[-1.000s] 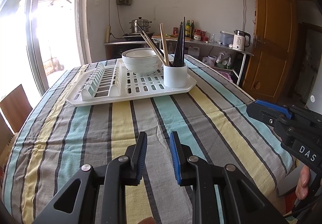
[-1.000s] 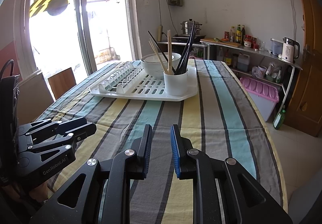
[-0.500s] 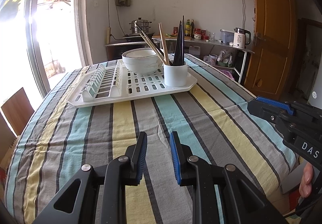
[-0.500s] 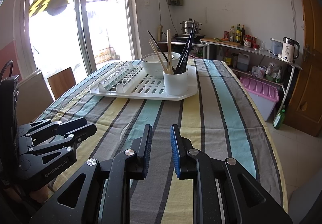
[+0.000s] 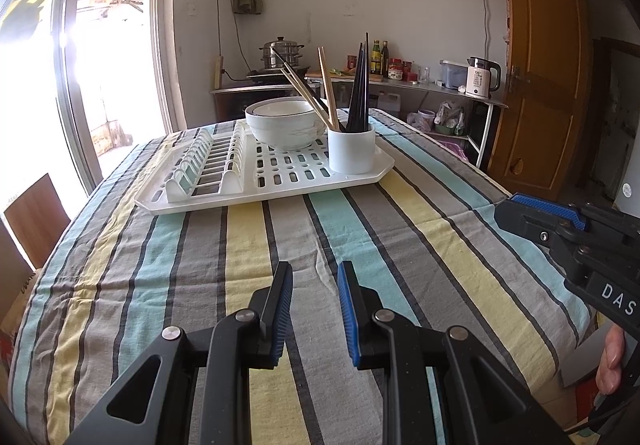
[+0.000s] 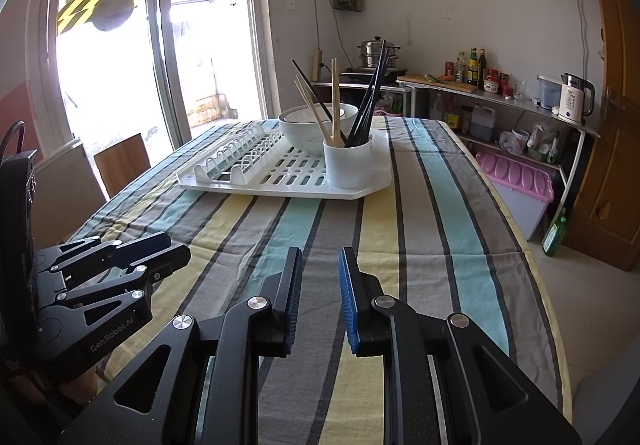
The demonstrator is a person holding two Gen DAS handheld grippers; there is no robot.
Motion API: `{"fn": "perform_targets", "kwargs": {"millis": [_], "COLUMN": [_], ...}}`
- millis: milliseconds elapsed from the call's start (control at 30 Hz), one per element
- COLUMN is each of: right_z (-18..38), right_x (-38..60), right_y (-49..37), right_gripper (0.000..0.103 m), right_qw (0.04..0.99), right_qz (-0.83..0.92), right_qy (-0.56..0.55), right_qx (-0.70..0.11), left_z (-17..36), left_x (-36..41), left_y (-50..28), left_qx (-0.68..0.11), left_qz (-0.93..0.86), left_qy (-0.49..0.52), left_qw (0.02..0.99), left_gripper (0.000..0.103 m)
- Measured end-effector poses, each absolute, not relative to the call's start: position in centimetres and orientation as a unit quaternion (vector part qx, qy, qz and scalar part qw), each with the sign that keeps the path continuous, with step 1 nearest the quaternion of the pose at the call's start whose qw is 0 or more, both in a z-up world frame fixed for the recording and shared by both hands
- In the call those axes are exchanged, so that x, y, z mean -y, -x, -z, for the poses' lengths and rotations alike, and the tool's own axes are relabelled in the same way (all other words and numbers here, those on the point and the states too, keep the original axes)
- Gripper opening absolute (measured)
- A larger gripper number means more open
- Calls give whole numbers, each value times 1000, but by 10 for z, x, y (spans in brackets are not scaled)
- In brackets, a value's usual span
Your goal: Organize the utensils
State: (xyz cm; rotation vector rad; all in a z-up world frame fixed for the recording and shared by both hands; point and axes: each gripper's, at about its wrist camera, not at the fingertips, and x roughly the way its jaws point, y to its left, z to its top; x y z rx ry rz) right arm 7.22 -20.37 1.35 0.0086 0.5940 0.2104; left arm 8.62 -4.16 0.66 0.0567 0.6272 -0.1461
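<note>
A white dish rack tray (image 5: 288, 185) lies at the far end of the striped table. On it stand a white cup (image 5: 351, 151) holding several black and wooden chopsticks (image 5: 359, 85) and stacked white bowls (image 5: 282, 123). The tray (image 6: 360, 187), cup (image 6: 347, 163) and bowls (image 6: 304, 125) also show in the right wrist view. My left gripper (image 5: 314, 309) is open and empty over the near table. My right gripper (image 6: 320, 299) is open and empty too. Each gripper shows at the edge of the other's view, the right one (image 5: 560, 221) and the left one (image 6: 120, 261).
The striped tablecloth (image 5: 360, 245) covers the table. Wooden chairs (image 6: 120, 161) stand at the left side by the glass door. A shelf with a kettle (image 5: 482, 77), bottles and a steamer pot (image 5: 282, 53) lines the back wall. A pink bin (image 6: 516, 181) sits right of the table.
Both grippers have stayed low over the near table, open. The left view has risen and drawn back slightly; the right view is nearly unchanged.
</note>
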Motion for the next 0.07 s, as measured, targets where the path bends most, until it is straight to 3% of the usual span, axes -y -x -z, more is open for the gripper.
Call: {"fn": "perform_targets", "kwargs": {"millis": [67], "right_z": [-13], "right_x": [204], "right_y": [-72], "right_gripper": [19], "right_qw": [951], "right_qz": [-104], "right_qy": [-4], "right_qx": [-292], "left_z": [-6], "left_x": [41], "left_y": [-86], "left_qx": [-308], "left_qz": [73], "left_qy": [-26], "left_qw": [948], "left_gripper": [23]}}
